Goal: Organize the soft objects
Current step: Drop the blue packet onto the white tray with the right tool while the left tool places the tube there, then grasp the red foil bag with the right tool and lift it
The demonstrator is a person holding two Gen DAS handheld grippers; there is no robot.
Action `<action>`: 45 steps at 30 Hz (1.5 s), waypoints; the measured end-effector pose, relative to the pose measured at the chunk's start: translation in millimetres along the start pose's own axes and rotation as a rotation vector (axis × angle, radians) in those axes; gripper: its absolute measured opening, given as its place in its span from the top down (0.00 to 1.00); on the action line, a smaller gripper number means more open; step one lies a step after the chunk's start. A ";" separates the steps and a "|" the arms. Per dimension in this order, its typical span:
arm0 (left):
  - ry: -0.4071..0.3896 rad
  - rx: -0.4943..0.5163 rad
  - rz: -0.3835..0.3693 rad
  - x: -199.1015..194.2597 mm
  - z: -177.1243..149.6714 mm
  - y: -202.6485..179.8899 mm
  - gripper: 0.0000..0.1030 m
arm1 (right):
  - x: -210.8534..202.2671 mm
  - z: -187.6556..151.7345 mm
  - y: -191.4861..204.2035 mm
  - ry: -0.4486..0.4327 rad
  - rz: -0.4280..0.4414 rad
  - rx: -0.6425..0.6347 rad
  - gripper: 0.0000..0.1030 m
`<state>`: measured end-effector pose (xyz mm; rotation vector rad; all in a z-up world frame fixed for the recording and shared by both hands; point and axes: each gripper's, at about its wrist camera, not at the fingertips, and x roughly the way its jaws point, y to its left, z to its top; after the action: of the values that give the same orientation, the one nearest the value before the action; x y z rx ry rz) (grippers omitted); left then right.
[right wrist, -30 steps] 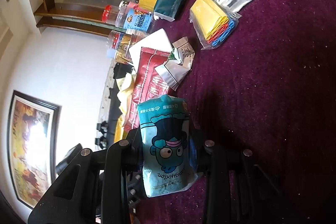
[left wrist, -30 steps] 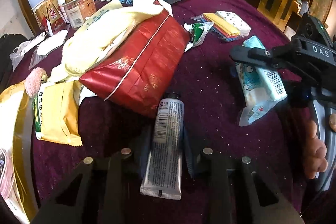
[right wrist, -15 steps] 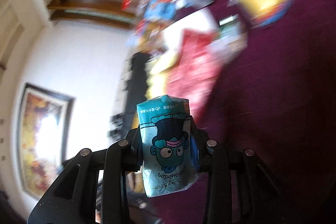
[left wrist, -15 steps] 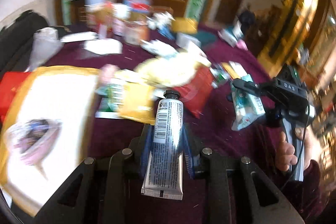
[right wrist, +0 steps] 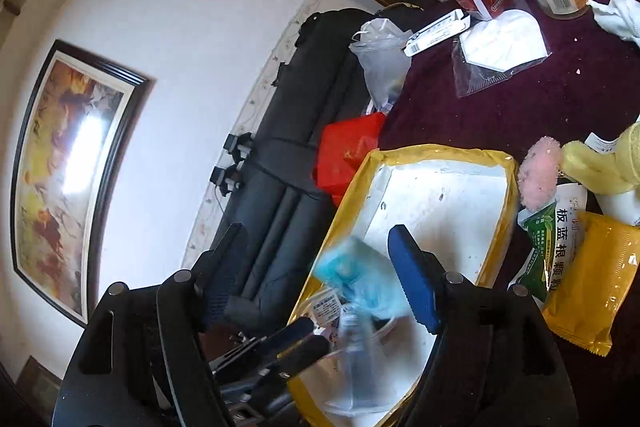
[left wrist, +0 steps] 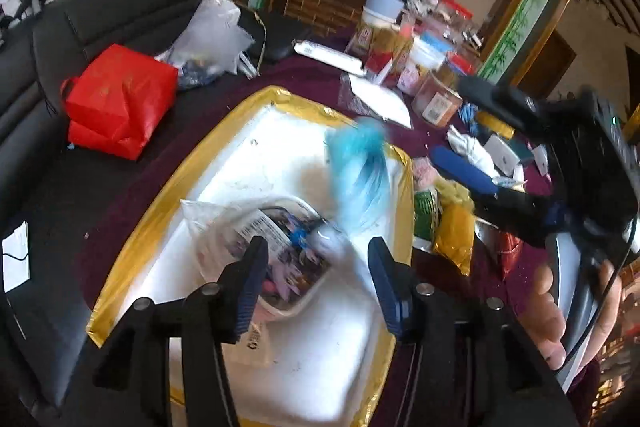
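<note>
Both our grippers hang with fingers spread wide above the gold-edged white box.

Around us we see a white wall with a framed painting [right wrist: 68, 163], a black padded sofa [left wrist: 100, 23] and the table's deep purple velvety cloth [right wrist: 520, 99]. On it sits the rectangular box [left wrist: 168, 203], its rim taped in shiny gold, its white floor scuffed. A crinkly clear plastic bag [left wrist: 240, 227] of printed packets lies inside. Our left gripper [left wrist: 316, 279] and right gripper [right wrist: 316, 267] hold nothing. A blurred blue tissue pack [left wrist: 360, 171] and a grey tube [right wrist: 356, 343] are over the box; whether either touches the floor we cannot tell.
</note>
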<state>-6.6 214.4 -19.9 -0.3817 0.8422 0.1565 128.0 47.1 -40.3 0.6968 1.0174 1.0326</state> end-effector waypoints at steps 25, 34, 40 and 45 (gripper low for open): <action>0.165 0.220 -0.214 20.5 -64.9 -102.7 0.33 | -204.8 -13.1 -160.7 -0.255 -0.365 0.386 0.22; 0.180 0.128 -0.222 21.9 -57.0 -74.4 0.33 | -170.9 8.8 -144.0 -0.218 -0.615 0.243 0.34; 0.221 0.124 -0.226 27.7 -61.8 -77.0 0.33 | -197.4 -12.2 -161.1 -0.232 -0.471 0.243 0.47; 0.237 0.160 -0.215 29.9 -63.1 -94.5 0.33 | -232.5 -44.9 -177.8 -0.261 -0.268 0.320 0.49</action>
<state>-4.0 102.3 -55.2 -0.3411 1.0325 -0.1578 113.6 -234.8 -129.8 0.9014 1.0231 0.5345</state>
